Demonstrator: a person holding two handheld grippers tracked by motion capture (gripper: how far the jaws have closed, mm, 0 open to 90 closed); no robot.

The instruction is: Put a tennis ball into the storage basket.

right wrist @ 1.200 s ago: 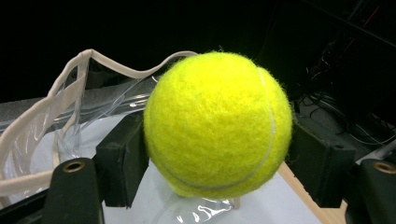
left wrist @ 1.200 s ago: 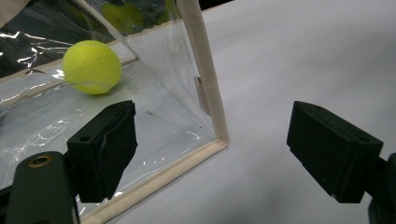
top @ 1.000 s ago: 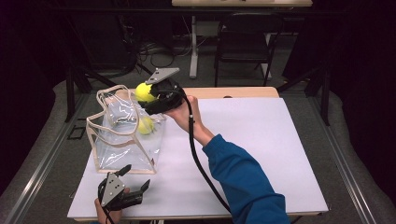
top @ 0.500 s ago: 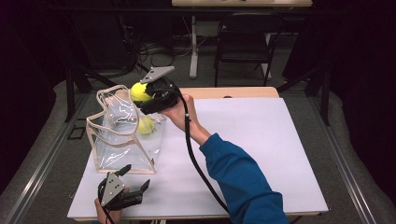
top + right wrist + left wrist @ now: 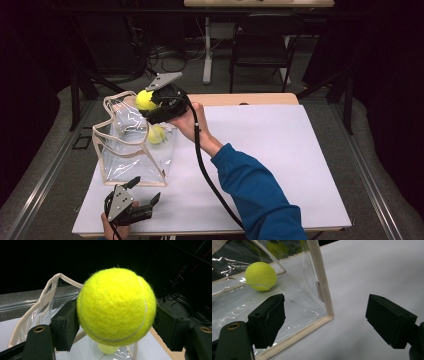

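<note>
The right gripper (image 5: pixel 150 102) had its jaws clenched on a tennis ball (image 5: pixel 116 306), pads pressed to either flank of it, and it hung right over the open mouth of the clear bag (image 5: pixel 131 150). That bag was the landmark for everything: it stood on the white table (image 5: pixel 280 165), tan-trimmed, with a second tennis ball (image 5: pixel 260 276) lying inside on its floor. The left gripper (image 5: pixel 142 192) sat on the table just off the bag's near corner, jaws spread wide and holding nothing, one pad in front of the bag's clear wall, the other out over bare tabletop.

Here was the worry, as I judged it. The bag was soft and nobody was steadying it. If the ball was let go a touch off centre, it could have clipped the tan rim (image 5: pixel 51 286) or a handle loop, bounced off and rolled away from the bag across the table. A drop straight in could have struck the ball below and hopped back out. And any brush of the right gripper against the rim might have folded the mouth shut or tipped the bag.
</note>
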